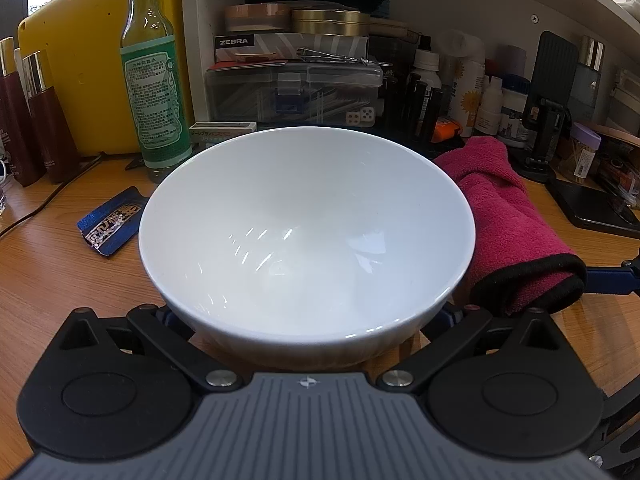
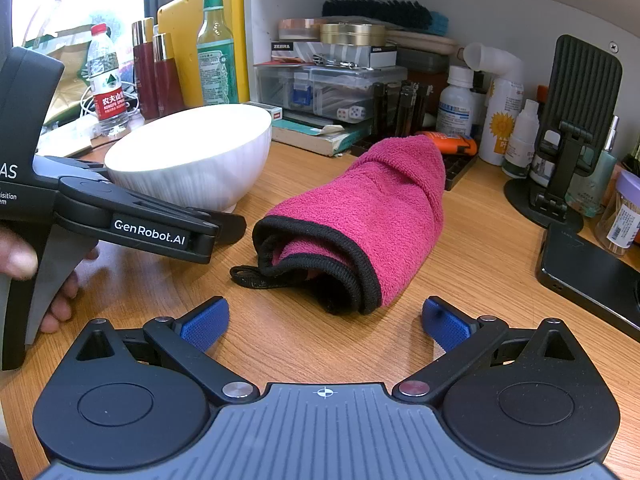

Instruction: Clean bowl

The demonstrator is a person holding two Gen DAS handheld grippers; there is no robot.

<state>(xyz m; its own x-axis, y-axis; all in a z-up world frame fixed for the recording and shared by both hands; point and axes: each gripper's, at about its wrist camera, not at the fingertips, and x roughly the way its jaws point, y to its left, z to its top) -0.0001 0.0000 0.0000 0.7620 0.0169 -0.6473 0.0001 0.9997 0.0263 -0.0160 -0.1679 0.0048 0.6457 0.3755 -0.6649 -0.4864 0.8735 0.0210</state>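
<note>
A white bowl (image 1: 304, 232) stands upright on the wooden desk (image 1: 60, 280), close in front of the left wrist camera. My left gripper (image 1: 306, 316) is open wide with the bowl's lower part between its fingers; only slivers of the blue pads (image 1: 166, 316) show beside it, and contact is not clear. From the right wrist, the bowl (image 2: 192, 160) and the left gripper (image 2: 160, 232), held by a hand (image 2: 16, 260), appear at the left. A folded pink towel (image 2: 360, 216) with black trim lies right of the bowl. My right gripper (image 2: 324, 328) is open just before the towel's near end, holding nothing.
A tall green glass bottle (image 1: 154, 80) and dark red bottles (image 1: 44, 120) stand behind the bowl on the left. A shelf (image 1: 296, 76) crowded with boxes lies behind. A phone stand (image 2: 572, 120) and a black slab (image 2: 592, 272) sit at the right. A blue packet (image 1: 110, 226) lies left of the bowl.
</note>
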